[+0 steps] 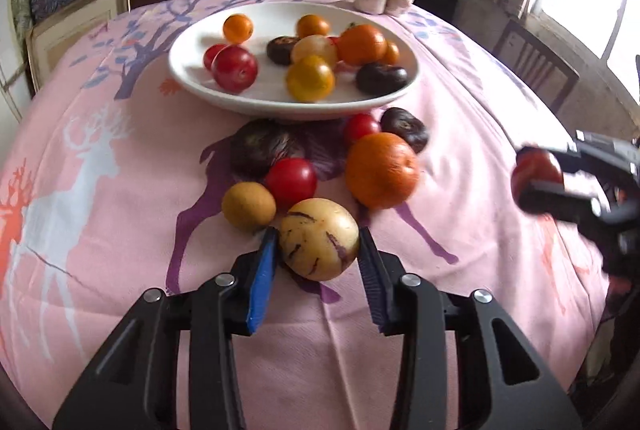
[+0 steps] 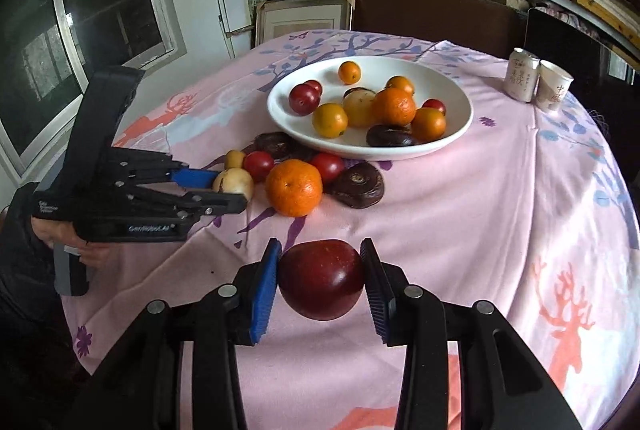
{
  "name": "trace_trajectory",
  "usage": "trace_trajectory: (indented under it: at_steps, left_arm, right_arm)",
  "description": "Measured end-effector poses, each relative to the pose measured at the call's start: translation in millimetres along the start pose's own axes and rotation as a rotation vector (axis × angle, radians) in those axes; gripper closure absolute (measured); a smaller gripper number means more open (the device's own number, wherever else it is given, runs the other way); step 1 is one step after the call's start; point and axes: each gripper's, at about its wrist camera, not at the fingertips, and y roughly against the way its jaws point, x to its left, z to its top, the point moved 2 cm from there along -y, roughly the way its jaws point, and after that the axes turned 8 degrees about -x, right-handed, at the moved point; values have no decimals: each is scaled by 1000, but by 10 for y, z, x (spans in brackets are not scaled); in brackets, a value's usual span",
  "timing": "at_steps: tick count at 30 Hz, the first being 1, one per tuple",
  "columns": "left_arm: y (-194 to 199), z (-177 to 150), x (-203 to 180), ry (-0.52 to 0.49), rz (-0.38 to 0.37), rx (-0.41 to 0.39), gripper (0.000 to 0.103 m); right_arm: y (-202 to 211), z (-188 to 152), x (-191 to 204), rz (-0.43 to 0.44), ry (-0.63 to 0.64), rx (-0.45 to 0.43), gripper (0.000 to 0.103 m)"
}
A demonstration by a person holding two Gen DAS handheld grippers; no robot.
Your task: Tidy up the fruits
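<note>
1. Left wrist view shows the left tool (image 1: 318, 250) low over the pink desk (image 1: 460, 134), its two pads on either side of a pale yellow fruit with purple streaks (image 1: 318, 238). The left pad touches the fruit's side; whether the right pad presses it I cannot tell, so the grip is not certain.
2. Just beyond that fruit lie a small tan fruit (image 1: 248, 206), a red plum (image 1: 291, 182), a big orange (image 1: 382, 170), a smaller red fruit (image 1: 360, 128) and two dark purple fruits (image 1: 262, 148), all loose on the cloth in front of the plate.
3. A white plate (image 1: 192, 78) sits farther back on the desk and holds about ten fruits: oranges, yellow ones, red plums and dark purple ones.
4. In the right wrist view, the right tool (image 2: 322, 278) is clamped on a dark red apple (image 2: 322, 278), both pads against its sides, held above the cloth nearer than the loose pile.
5. From that same view, the left tool (image 2: 230, 190) reaches in from the left with the pale fruit (image 2: 234, 184) between its fingers, beside the orange (image 2: 294, 188).
6. A can (image 2: 520, 74) and a paper cup (image 2: 554, 86) stand together at the far right of the desk, well apart from the plate (image 2: 452, 134).
</note>
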Motion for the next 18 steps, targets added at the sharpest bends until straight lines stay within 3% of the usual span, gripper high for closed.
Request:
trace_trajectory:
  at_steps: [4,7,13,17,18]
  left_arm:
    - [285,229,-91,-28,-48,-110,64]
    - [314,529,-24,-31,-2,-167,64]
    - [-180,1110,367,66,77,-177,64]
    - [-576,1274,563,122,81,-166,63]
    - [-643,1297,614,148,73,-169,57]
  right_arm:
    - [-7,282,-207,-34,-13,-77,62]
    - [-142,568,-331,-26,-6,-144,62]
    - [-658,1135,-652,-24,-14,-191,62]
    - [-1058,1304,-896,9,-65,-159,61]
    - [-1132,1300,-922,16,-56,-153,60]
